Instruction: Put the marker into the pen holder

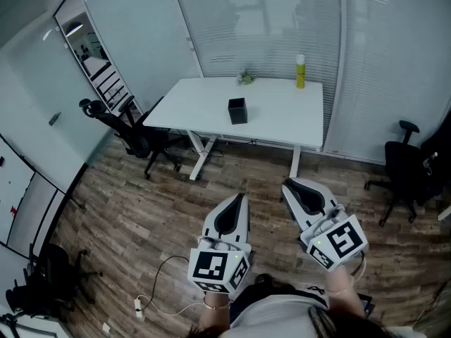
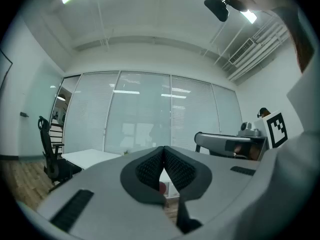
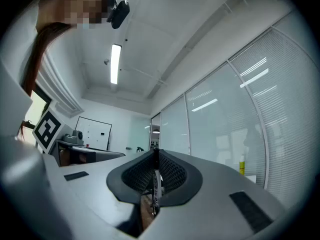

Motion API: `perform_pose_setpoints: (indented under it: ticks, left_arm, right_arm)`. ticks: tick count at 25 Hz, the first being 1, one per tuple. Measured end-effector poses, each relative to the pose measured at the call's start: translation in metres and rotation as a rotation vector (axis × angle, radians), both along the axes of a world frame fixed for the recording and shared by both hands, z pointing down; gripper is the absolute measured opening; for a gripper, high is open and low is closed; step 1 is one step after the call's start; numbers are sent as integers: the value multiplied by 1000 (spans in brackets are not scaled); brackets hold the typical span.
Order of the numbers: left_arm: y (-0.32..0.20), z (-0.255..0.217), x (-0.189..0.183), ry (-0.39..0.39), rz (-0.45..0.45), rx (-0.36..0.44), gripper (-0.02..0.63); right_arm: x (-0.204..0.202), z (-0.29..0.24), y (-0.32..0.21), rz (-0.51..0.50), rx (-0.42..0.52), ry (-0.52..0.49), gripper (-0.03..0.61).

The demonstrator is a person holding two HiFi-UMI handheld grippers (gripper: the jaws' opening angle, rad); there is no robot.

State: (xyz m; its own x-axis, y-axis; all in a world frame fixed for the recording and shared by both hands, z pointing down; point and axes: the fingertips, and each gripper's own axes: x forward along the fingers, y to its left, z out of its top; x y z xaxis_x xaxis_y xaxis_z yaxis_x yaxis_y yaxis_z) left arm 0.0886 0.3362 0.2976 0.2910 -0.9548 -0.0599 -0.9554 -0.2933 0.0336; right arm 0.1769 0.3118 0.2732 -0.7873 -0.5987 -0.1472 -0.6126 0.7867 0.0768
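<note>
Bench: I see the white rectangular bench (image 1: 275,122) as plain white, legs included.
Pen holder: the black square pen holder (image 1: 237,110) is solid black.
Marker: the slim white marker (image 3: 155,181) carries dark print along its side.
Left gripper (image 1: 242,197): pale grey shell, black ribbed pads, black-and-white square markers on its cube.
Right gripper (image 1: 285,184): the same grey, black and chequered scheme.
Bottle: the yellow plastic bottle (image 1: 301,72) has a white cap.
Floor: the wood-plank floor (image 1: 141,210) is streaked brown.
Chair: the black swivel office chair (image 1: 137,138) is black throughout.
</note>
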Motion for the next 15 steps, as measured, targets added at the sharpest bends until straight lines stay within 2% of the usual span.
perform_pose_setpoints:
  ticks: [9,15]
  left_arm:
    - [-22,8,-17,-30,41,-28,18]
    - [-39,10,-35,-20,68,-18,20]
  right_arm:
    - [-28,0,-15,-1,2,-15,51]
    - [-43,2,-39,29,-16,-40,51]
